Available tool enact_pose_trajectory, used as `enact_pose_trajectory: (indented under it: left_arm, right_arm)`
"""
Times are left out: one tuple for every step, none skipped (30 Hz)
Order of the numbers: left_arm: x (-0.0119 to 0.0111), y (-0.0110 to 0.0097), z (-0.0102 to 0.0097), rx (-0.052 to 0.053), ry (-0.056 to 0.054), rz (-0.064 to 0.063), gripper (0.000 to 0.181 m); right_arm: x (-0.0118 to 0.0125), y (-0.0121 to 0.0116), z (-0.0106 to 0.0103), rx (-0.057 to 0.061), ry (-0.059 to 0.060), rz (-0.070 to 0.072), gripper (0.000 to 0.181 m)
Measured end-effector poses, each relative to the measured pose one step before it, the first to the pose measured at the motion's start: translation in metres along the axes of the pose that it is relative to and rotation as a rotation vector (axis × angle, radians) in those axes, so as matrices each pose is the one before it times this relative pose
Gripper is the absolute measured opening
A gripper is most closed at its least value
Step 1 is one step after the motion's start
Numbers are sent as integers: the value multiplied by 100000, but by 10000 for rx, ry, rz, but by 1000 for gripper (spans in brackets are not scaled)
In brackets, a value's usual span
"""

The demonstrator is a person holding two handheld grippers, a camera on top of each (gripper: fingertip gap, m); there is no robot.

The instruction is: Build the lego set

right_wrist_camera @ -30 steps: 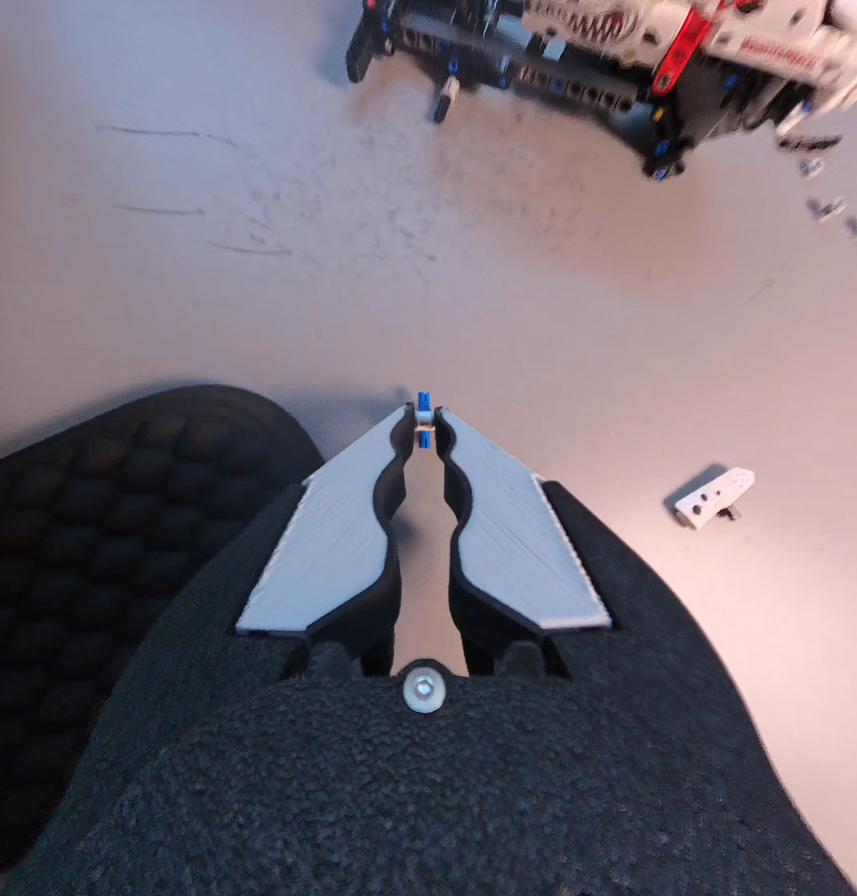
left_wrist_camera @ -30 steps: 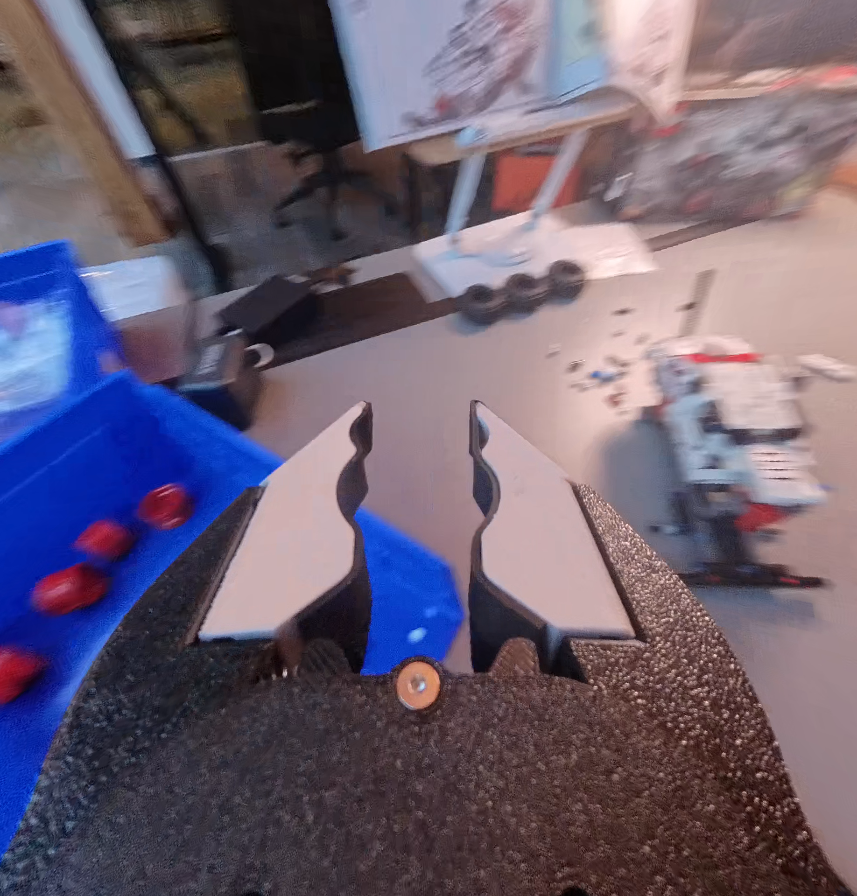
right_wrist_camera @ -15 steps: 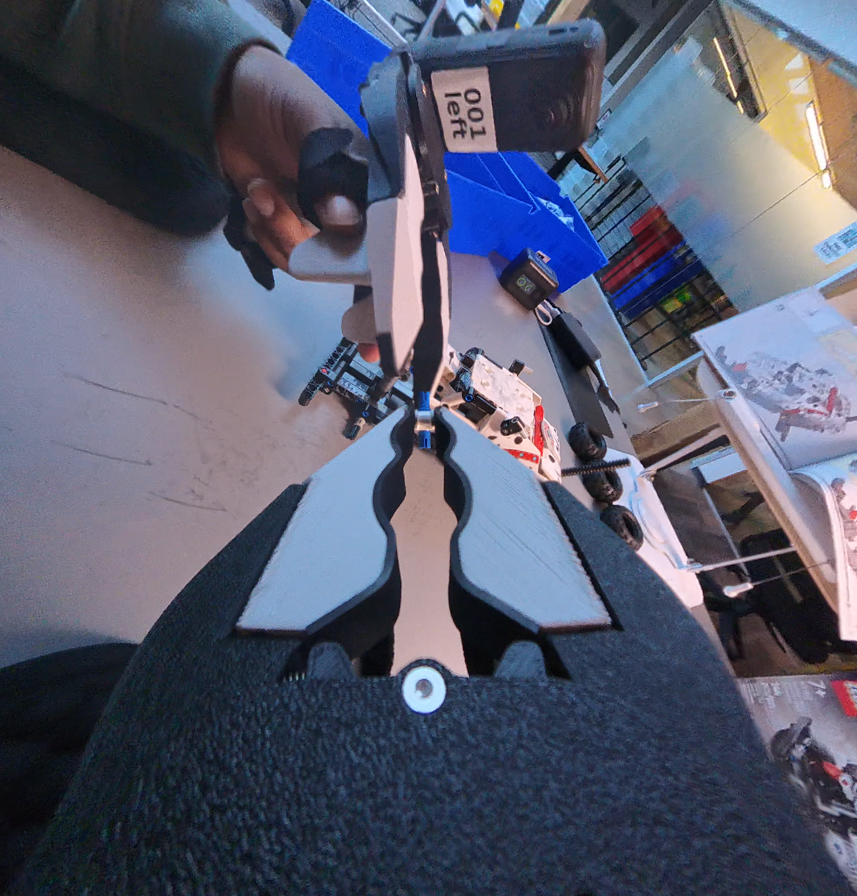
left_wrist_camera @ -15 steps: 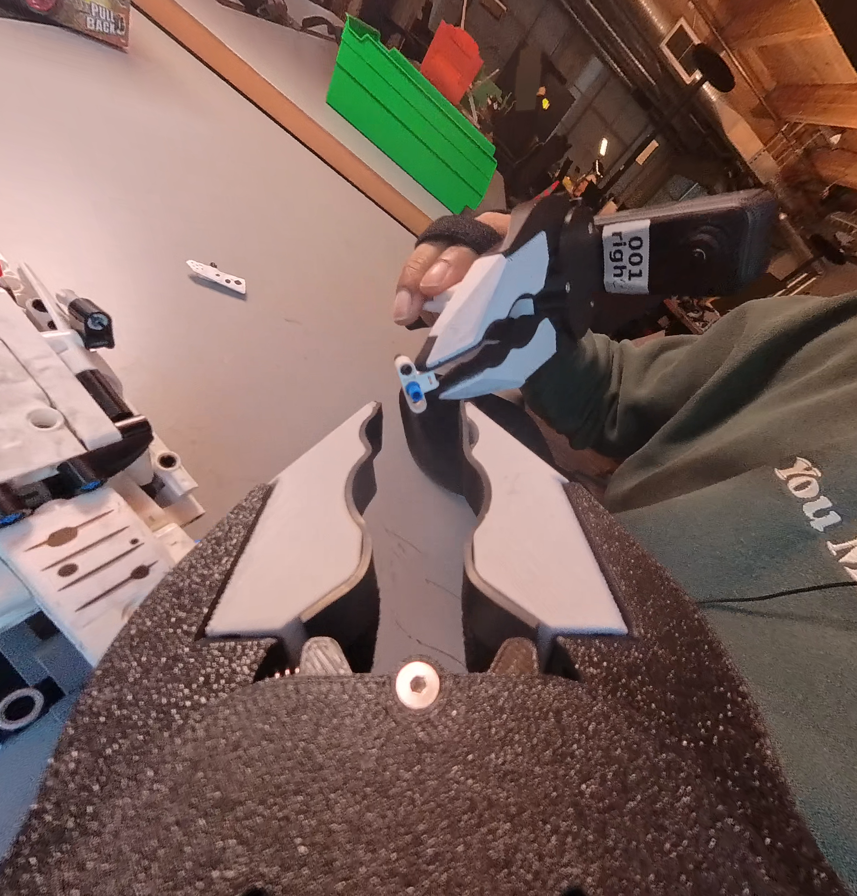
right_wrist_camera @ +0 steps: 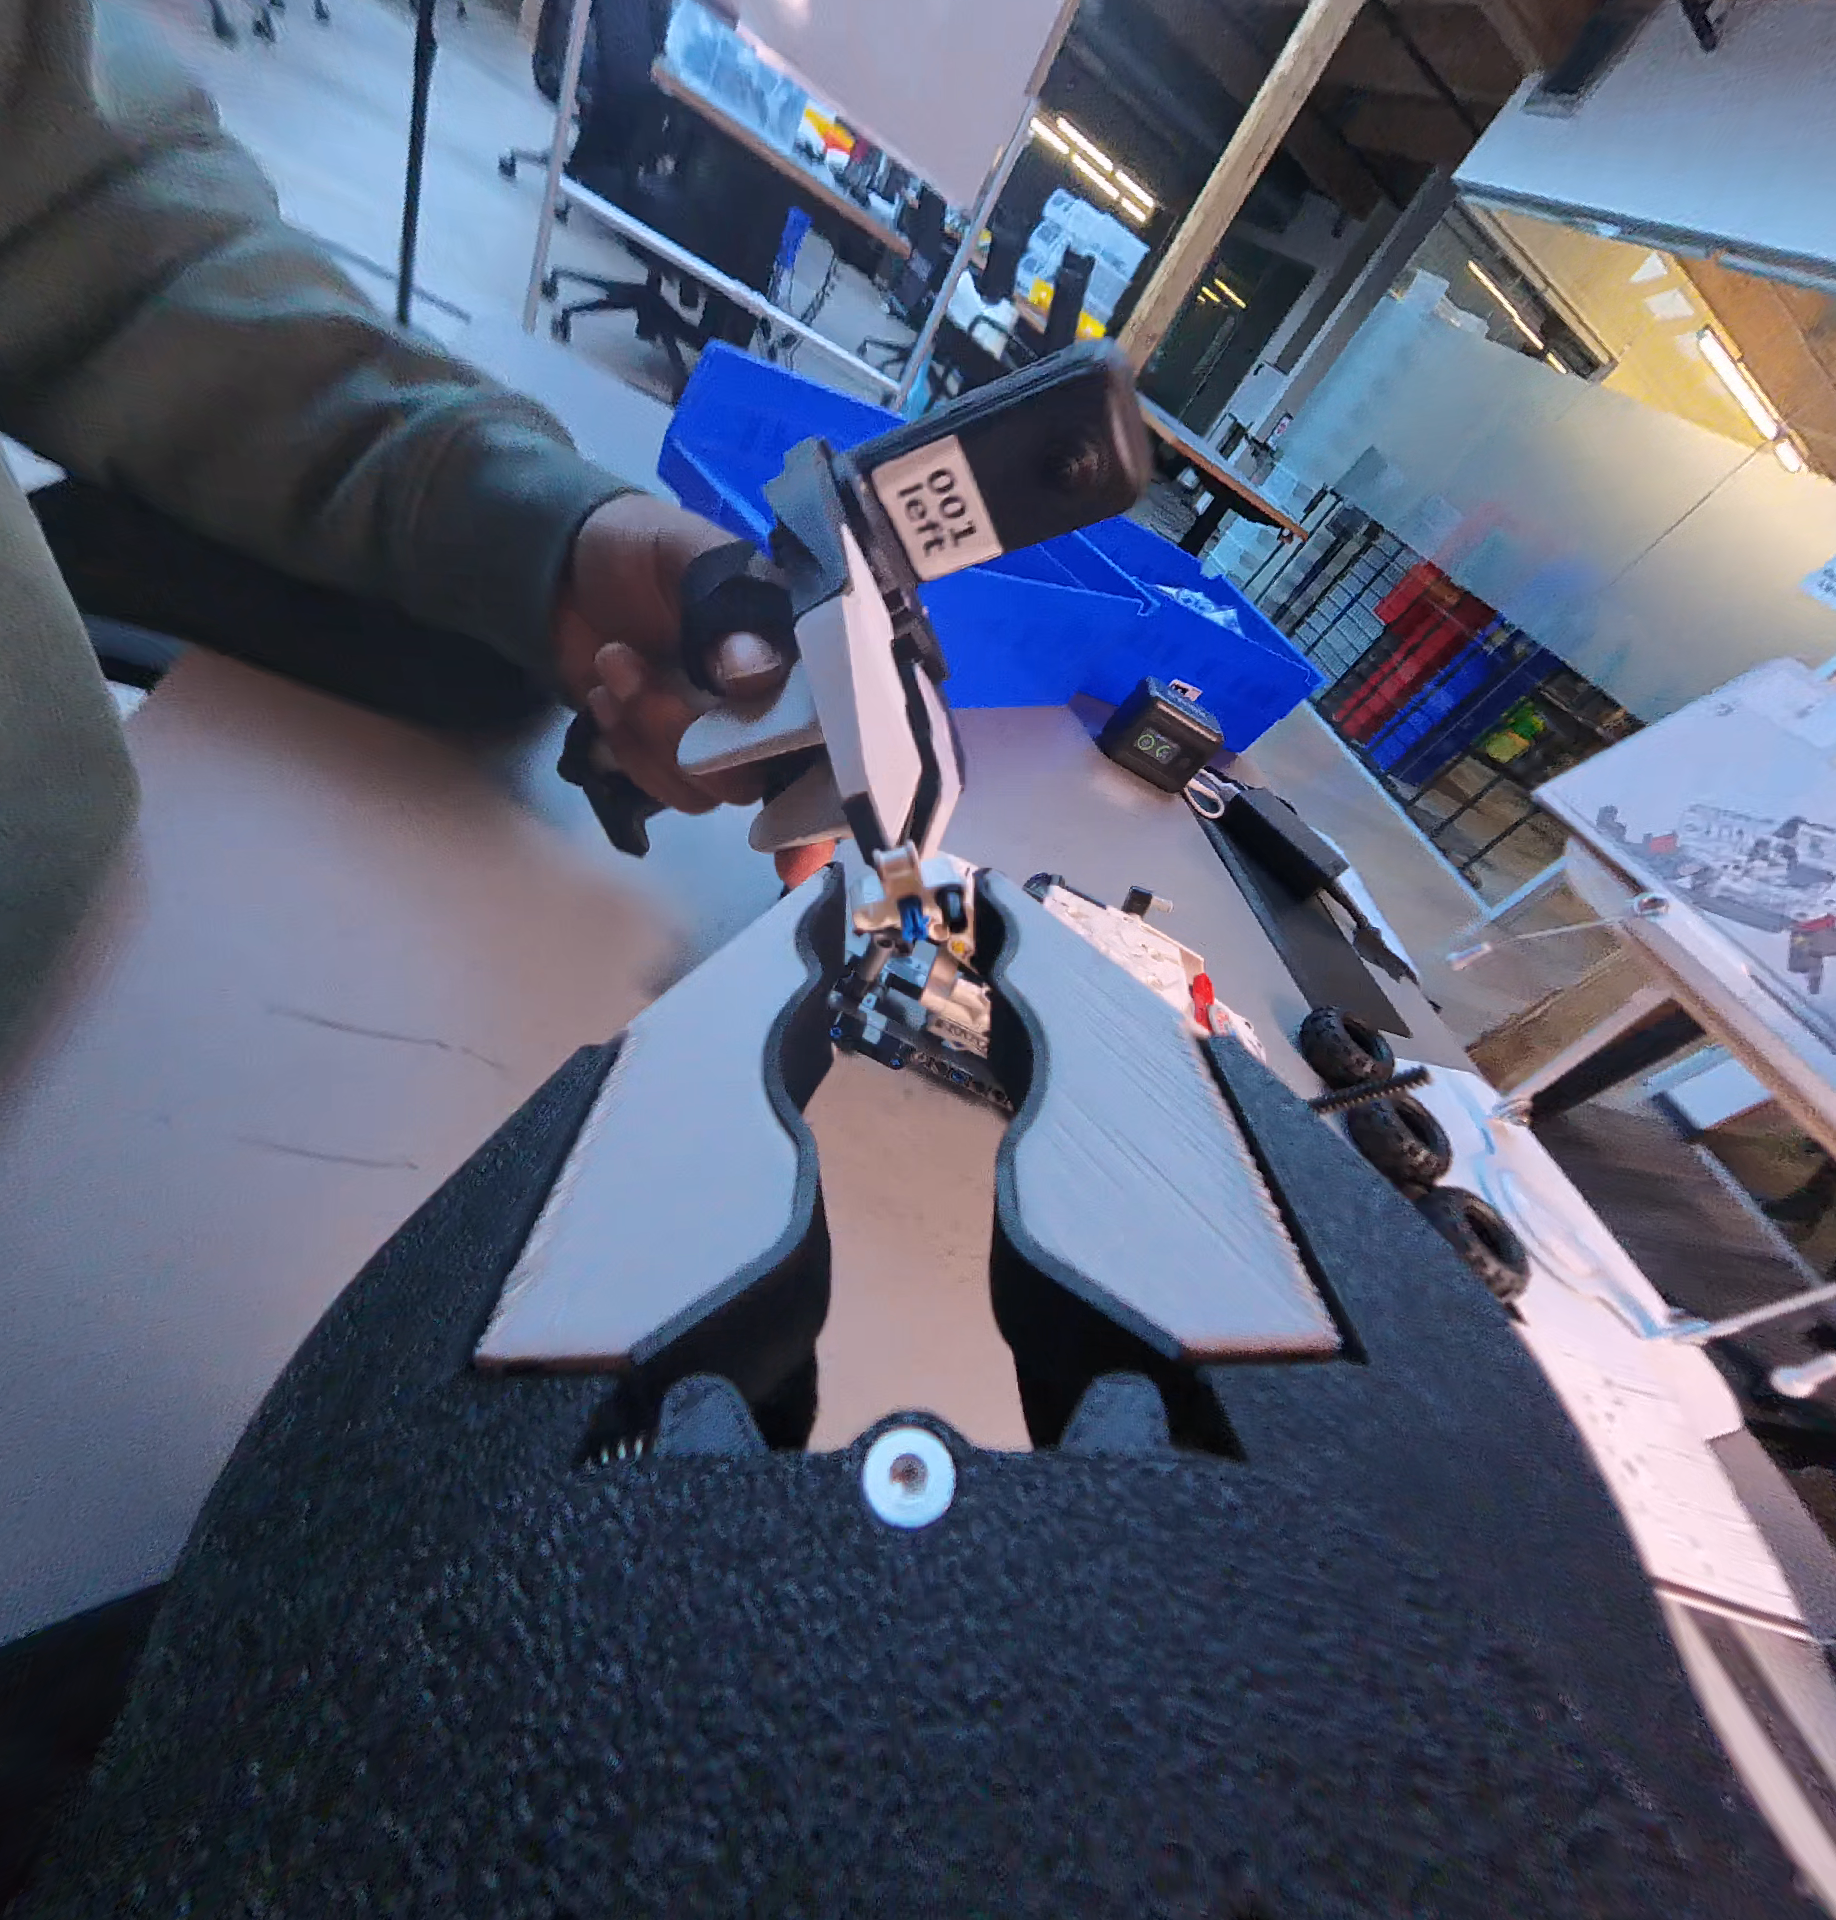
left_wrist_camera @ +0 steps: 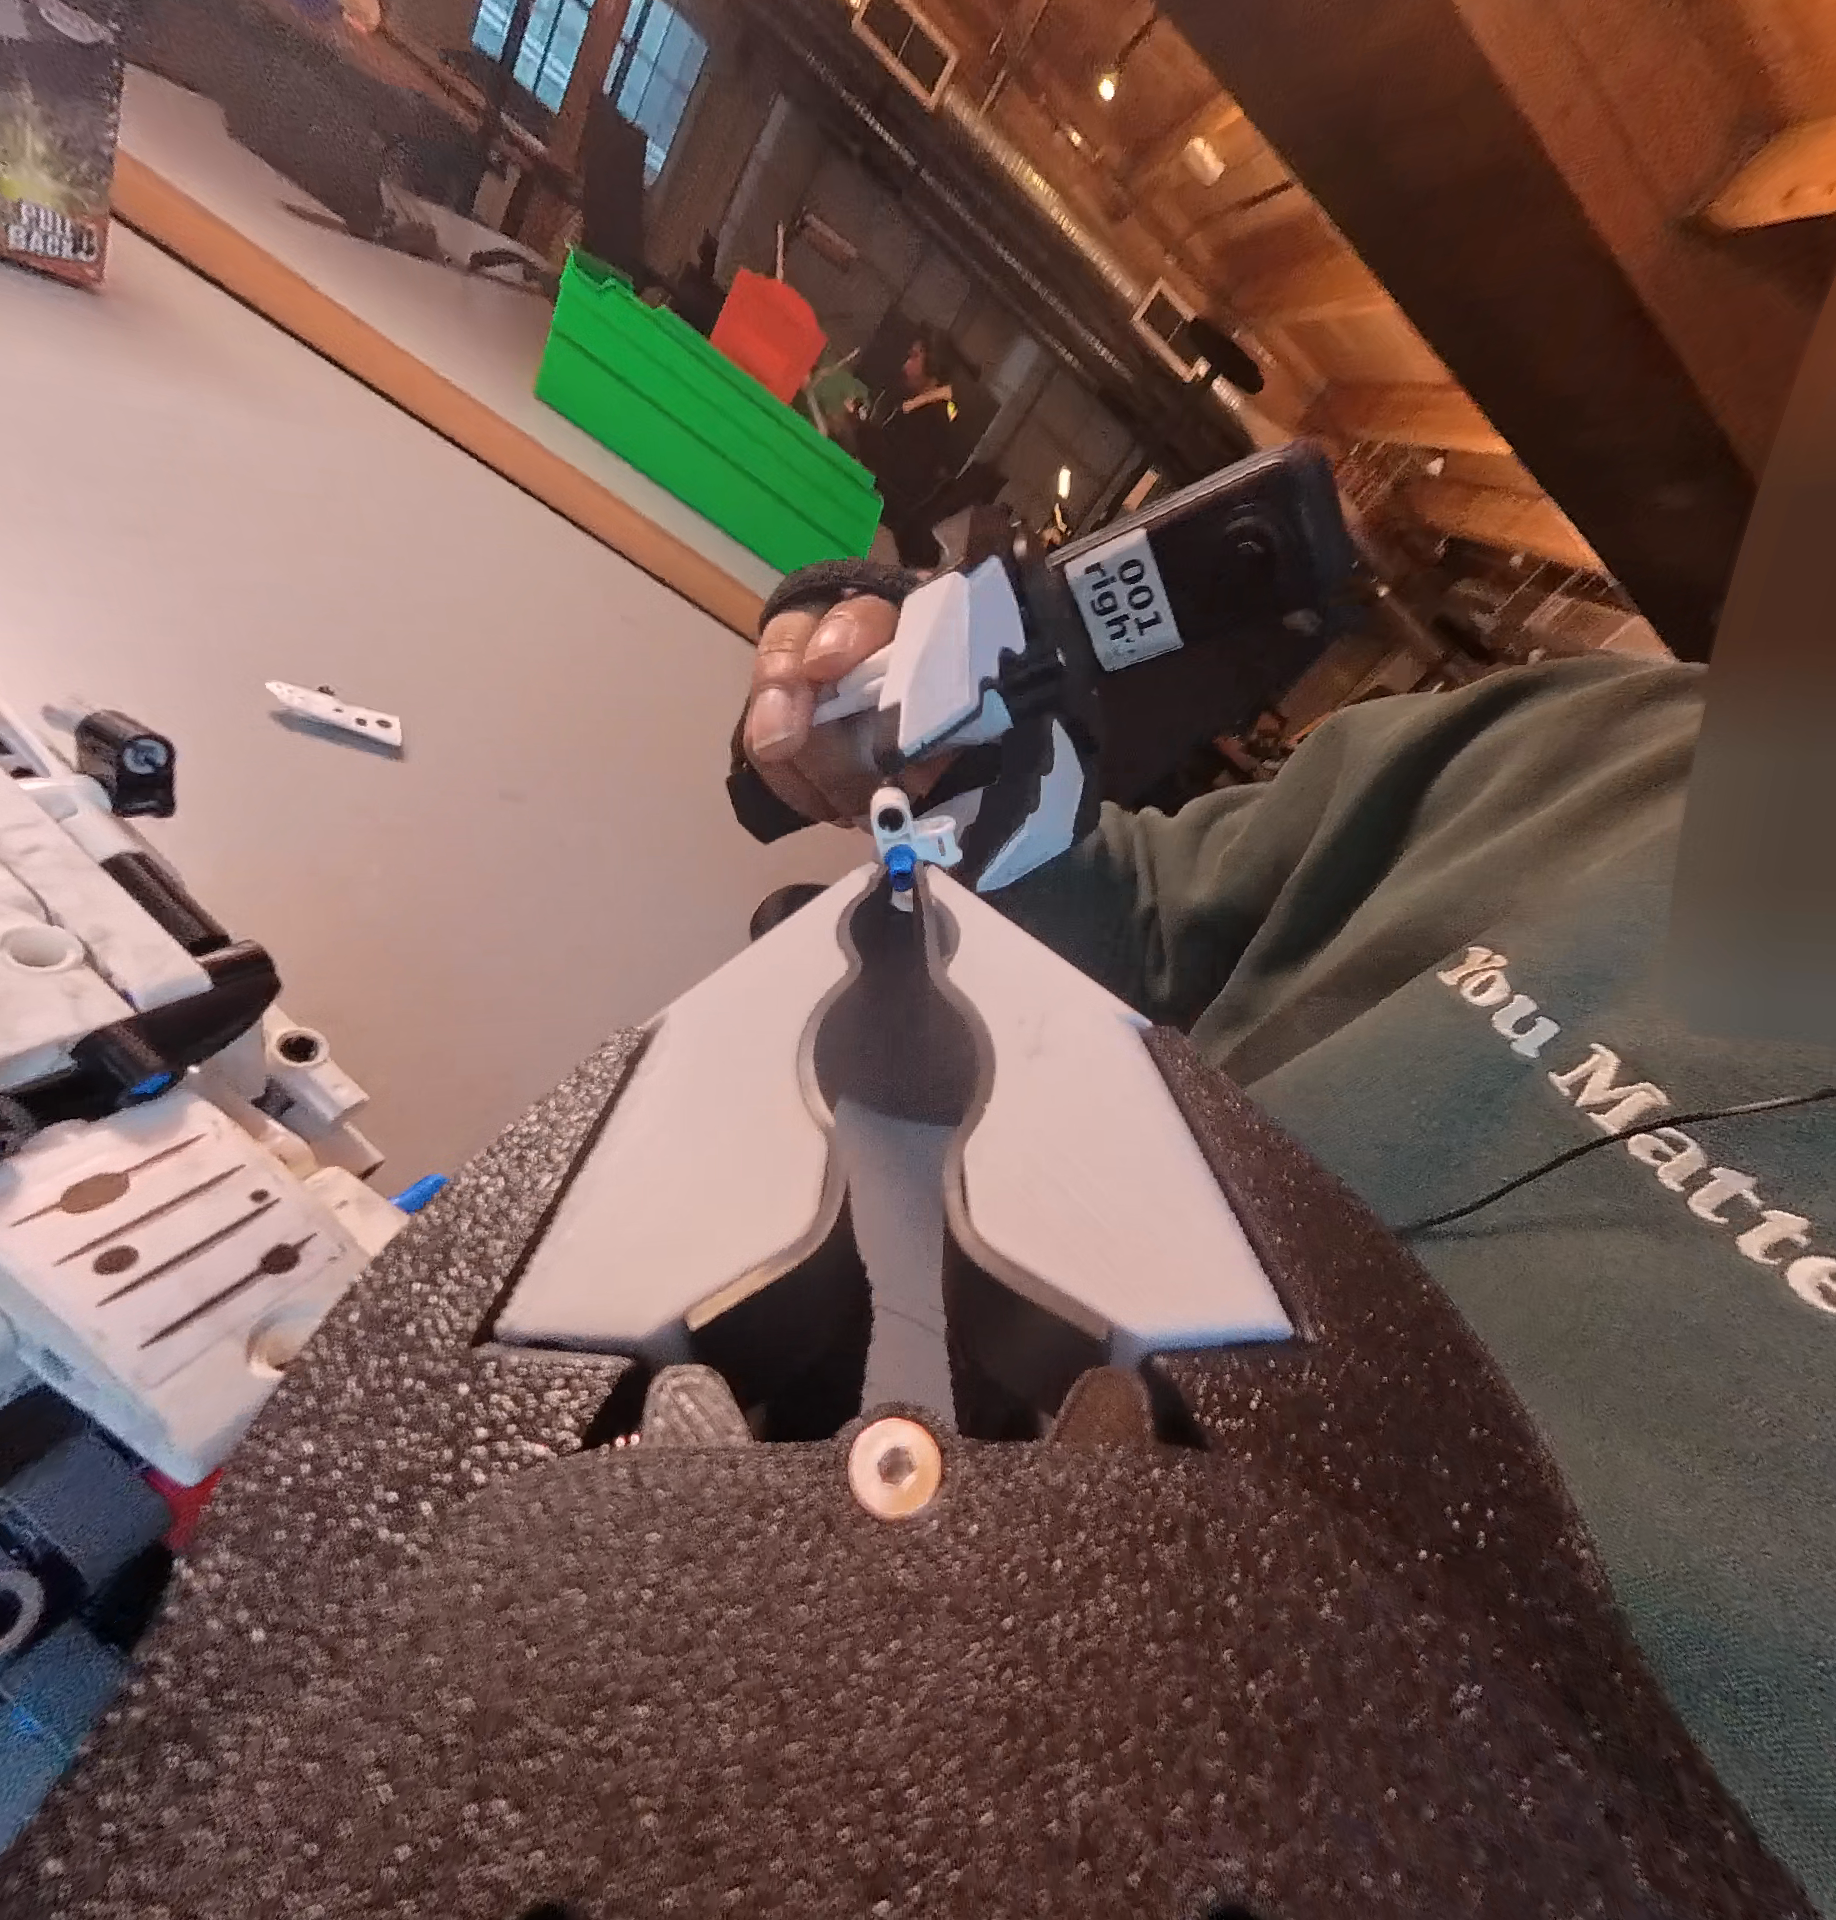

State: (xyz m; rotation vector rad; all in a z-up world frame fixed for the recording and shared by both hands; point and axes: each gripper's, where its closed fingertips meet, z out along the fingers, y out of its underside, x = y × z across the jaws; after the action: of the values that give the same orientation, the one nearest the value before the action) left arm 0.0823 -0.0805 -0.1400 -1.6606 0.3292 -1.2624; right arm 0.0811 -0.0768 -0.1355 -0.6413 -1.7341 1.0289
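Easing the small white connector with its blue pin (left_wrist_camera: 901, 840) across needs the left gripper (left_wrist_camera: 898, 902), fingers pinched on it, to hold firm before the right gripper (right_wrist_camera: 909, 904), fingers narrowly parted, backs away above the counter (left_wrist_camera: 270, 499), well clear of the half-built model (left_wrist_camera: 83, 1143).

The left gripper (left_wrist_camera: 898, 899) has a rough, pebbled black plastic body, smooth matt grey finger plates and a shiny metal screw (left_wrist_camera: 894, 1469). The lego model (left_wrist_camera: 93, 1049) is glossy white and black plastic. The surface (left_wrist_camera: 270, 499) is smooth, matt grey, faintly scuffed. The sweatshirt (left_wrist_camera: 1579, 1091) is soft green cloth.
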Motion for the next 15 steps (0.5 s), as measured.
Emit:
enact_pose_trajectory:
  left_arm:
    - [109,-312,-173,235,154,-107,2]
    - [153,-184,-112,159,153,-47,1]
    - [86,-90,-49,93,68,14,1]
    - [19,-10,12,15,-1,64,1]
    - [25,50,47,-31,-5,99,1]
    - [19,38,75,-30,-19,80,1]
    - [41,77,90,-55,13,42,1]
    - [51,122,88,-73,11,37,1]
    - [-10,121,90,-43,-40,64,1]
    - [11,121,92,-59,-17,35,1]
    - [45,109,78,-47,6,24,1]
    - [51,78,83,-34,3,35,1]
    - [72,137,70,-82,1,86,1]
    - [2,180,59,-118,-102,210,1]
    - [-22,109,32,-105,-197,350,1]
  right_arm:
    - [435,-114,-243,160,3,454,26]
    - [343,-36,-234,136,-37,441,26]
    - [229,-50,-180,143,-74,460,24]
    - [86,-81,-110,172,-118,457,19]
    - [-49,-83,-35,166,-164,414,16]
    - [-146,-74,37,154,-189,362,17]
    - [-204,-62,85,133,-202,312,18]
    - [-215,33,144,54,-202,276,22]
    - [-169,190,219,-77,-164,231,26]
    - [-139,273,264,-145,-114,113,30]
    - [-238,253,276,-126,-102,-20,30]
    - [-286,304,279,-158,-97,-103,29]
    - [-213,282,242,-149,-48,-78,26]
    - [163,153,139,-66,139,30,19]
    - [-27,58,17,5,-71,154,17]
